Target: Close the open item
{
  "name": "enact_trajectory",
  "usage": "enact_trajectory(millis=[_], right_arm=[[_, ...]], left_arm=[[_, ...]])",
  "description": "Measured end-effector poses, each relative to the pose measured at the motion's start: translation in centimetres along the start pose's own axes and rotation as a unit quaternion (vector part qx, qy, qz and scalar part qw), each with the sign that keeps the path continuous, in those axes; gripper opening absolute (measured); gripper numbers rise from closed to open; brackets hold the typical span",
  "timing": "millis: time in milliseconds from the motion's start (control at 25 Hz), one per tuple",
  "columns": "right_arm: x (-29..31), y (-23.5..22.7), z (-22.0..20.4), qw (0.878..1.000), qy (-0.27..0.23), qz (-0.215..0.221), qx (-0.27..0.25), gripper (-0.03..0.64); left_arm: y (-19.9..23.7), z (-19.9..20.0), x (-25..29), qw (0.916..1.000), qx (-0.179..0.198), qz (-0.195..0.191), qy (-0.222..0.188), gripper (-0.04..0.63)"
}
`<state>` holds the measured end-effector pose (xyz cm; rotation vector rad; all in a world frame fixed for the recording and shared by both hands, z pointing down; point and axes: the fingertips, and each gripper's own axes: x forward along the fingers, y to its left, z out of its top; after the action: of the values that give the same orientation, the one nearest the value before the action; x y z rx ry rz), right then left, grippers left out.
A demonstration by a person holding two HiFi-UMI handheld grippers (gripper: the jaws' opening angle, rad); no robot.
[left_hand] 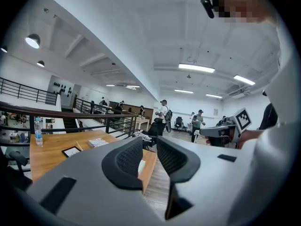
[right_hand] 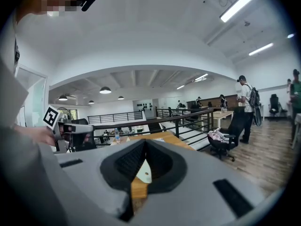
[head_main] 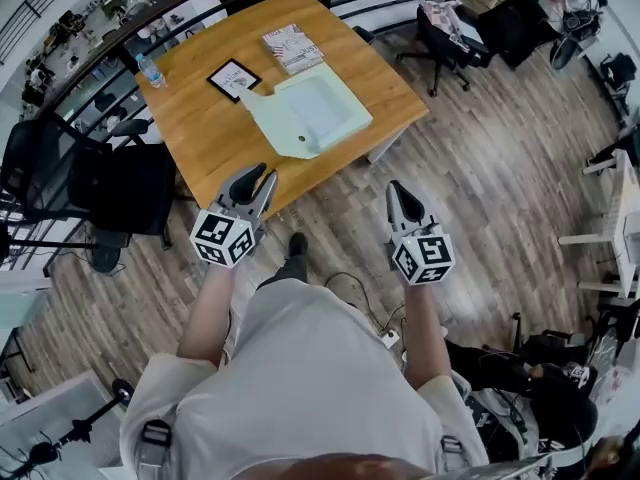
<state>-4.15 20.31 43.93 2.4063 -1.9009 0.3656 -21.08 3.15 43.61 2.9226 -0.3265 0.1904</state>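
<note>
An open pale box (head_main: 322, 108) lies on the wooden table (head_main: 200, 133), its lid flap (head_main: 262, 106) spread flat to the left. Both grippers hover over the floor short of the table's near edge, apart from the box. My left gripper (head_main: 262, 175) is open, and a clear gap with nothing in it shows between its jaws in the left gripper view (left_hand: 149, 147). My right gripper (head_main: 394, 186) is shut and empty, its tips meeting in the right gripper view (right_hand: 144, 144). A sliver of the box (right_hand: 145, 171) shows through the gap below those tips.
On the table are a magazine (head_main: 293, 46), a black-framed card (head_main: 233, 78) and a water bottle (head_main: 150, 71). Black office chairs (head_main: 120, 183) stand left of the table and another chair (head_main: 445, 33) at the upper right. A railing (head_main: 90, 63) runs behind. Cables (head_main: 375, 318) lie on the floor.
</note>
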Motion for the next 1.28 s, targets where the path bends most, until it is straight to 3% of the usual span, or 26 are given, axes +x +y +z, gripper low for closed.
enact_trajectory(millis=[560, 1280], right_arm=[[12.5, -3.2, 2.5, 1.0, 0.015, -0.027, 0.003, 0.003], [20.5, -3.3, 3.3, 0.999, 0.031, -0.021, -0.004, 0.003]], left_arm=[[9.5, 2.0, 10.2, 0.999, -0.011, -0.037, 0.022, 0.089], [15.7, 2.6, 13.5, 0.9986, -0.018, -0.041, 0.029, 0.089]])
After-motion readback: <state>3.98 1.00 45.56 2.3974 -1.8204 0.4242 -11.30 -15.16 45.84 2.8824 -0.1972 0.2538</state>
